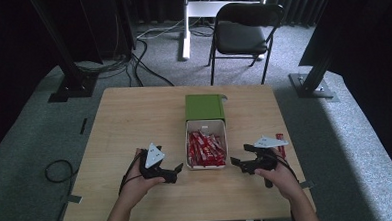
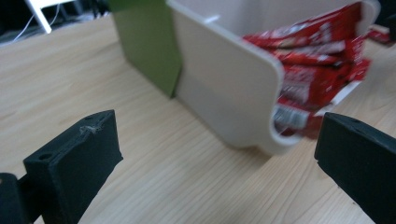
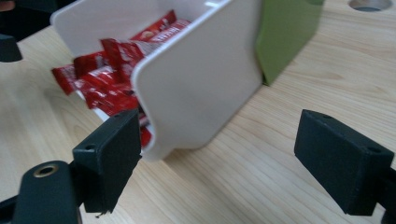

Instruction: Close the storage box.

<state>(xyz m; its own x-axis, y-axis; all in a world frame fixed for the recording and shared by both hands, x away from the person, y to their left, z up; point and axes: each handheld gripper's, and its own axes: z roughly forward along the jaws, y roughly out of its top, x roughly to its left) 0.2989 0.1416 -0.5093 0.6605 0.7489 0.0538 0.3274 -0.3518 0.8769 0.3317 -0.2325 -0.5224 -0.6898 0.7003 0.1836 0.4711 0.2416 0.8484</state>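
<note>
**Grippers flank the sachet tray**

Left gripper (image 1: 172,172) and right gripper (image 1: 239,163), high view: either side of the white tray (image 1: 207,166) of red sachets (image 1: 204,149), mid-table.

Left gripper view: jaws spread, empty, tray (image 2: 224,88) ahead.

Right gripper view: jaws wide, tray (image 3: 196,88) between them.

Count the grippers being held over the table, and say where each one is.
2. The left gripper is left of the white tray of red packets, jaws open. The right gripper is right of the tray, jaws open too.
</note>
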